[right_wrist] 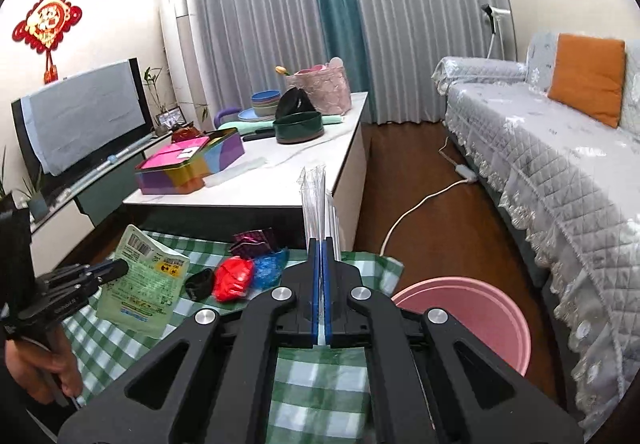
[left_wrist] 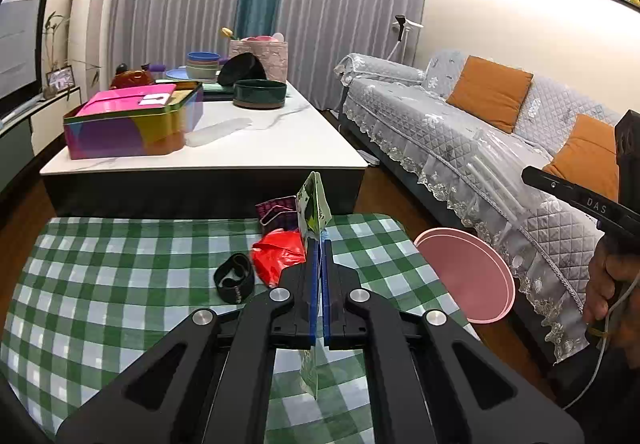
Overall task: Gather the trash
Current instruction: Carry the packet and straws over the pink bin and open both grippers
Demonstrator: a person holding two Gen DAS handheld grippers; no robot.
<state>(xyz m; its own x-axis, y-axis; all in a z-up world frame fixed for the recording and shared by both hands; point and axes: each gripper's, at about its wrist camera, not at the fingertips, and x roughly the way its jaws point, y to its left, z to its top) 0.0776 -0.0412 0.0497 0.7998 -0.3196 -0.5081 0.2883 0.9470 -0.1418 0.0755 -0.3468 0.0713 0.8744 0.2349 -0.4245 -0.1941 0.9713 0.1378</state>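
A grey quilted sofa (right_wrist: 560,164) with orange cushions runs along the right of the room, and a white marble-topped counter (left_wrist: 256,148) stands in the middle, carrying a multicoloured tin (left_wrist: 132,124), a dark green round dish (left_wrist: 259,94) and stacked bowls. Nearer the cameras lies a surface under a green-and-white checked cloth (left_wrist: 120,264). A pink bin (right_wrist: 480,324) sits on the wooden floor just beside that cloth, between it and the sofa.

On the cloth are a crumpled red bag (left_wrist: 278,256), a blue crumpled bag (right_wrist: 268,268) touching it, a dark purple patterned packet (left_wrist: 278,210) behind them, and a black loop of strap (left_wrist: 234,282) to the left.

The left tool (left_wrist: 319,244) has its blue pads pressed together on a green printed pouch (right_wrist: 144,284), held edge-on in its own view (the right view shows the flat back with a barcode) above the cloth. The right tool (right_wrist: 320,244) pinches a clear plastic wrapper (right_wrist: 318,196), which stands upright out of the pads, just left of the bin.
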